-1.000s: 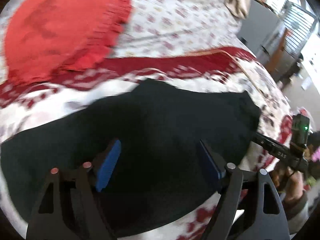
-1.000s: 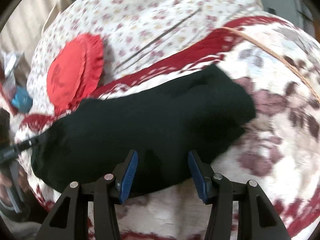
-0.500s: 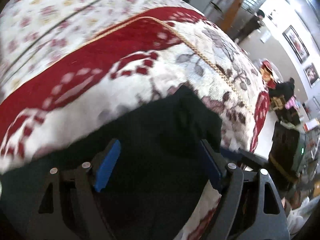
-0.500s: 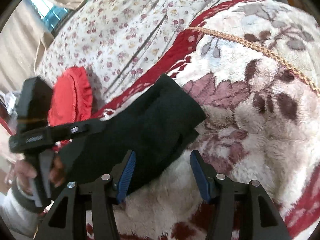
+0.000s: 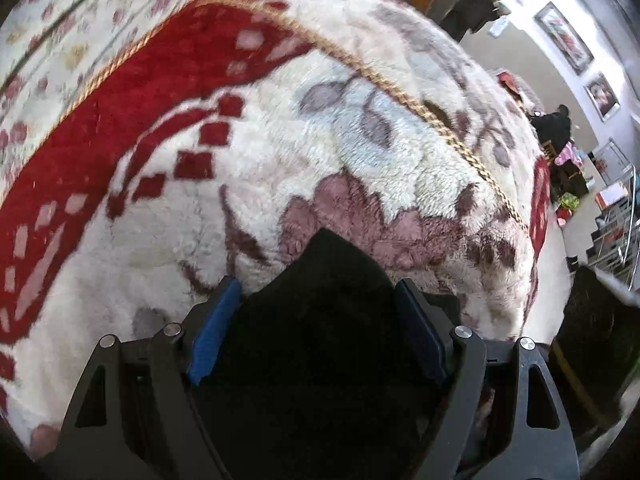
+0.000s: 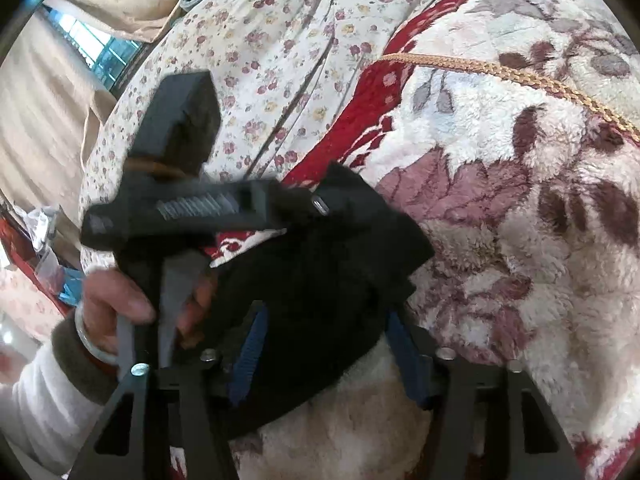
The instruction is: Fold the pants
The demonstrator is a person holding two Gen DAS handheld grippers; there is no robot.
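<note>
Since half a second back, the black pants (image 5: 324, 320) had bunched up much closer to both cameras, and my left claw (image 5: 318, 312) had swung across until it filled the left half of the right wrist view. The pants lay as a dark, folded mass on the fluffy blanket (image 5: 280, 168), near its edge, with one corner poking forward between the left claw's blue pads (image 5: 212, 332). Those pads stood wide apart with cloth lying between them, not pinched as far as I could see. In the right wrist view the pants (image 6: 320, 280) also sat between the right claw's (image 6: 324, 344) pads, which stood spread as well, the fabric draped over the gap. My left claw (image 6: 296, 206) reached in from the left, its tip over the upper edge of the pants, my hand (image 6: 132, 300) gripping its handle. Behind the blanket ran the floral bedsheet (image 6: 280, 40), and a gold cord (image 5: 400, 92) crossed the blanket's red border.
</note>
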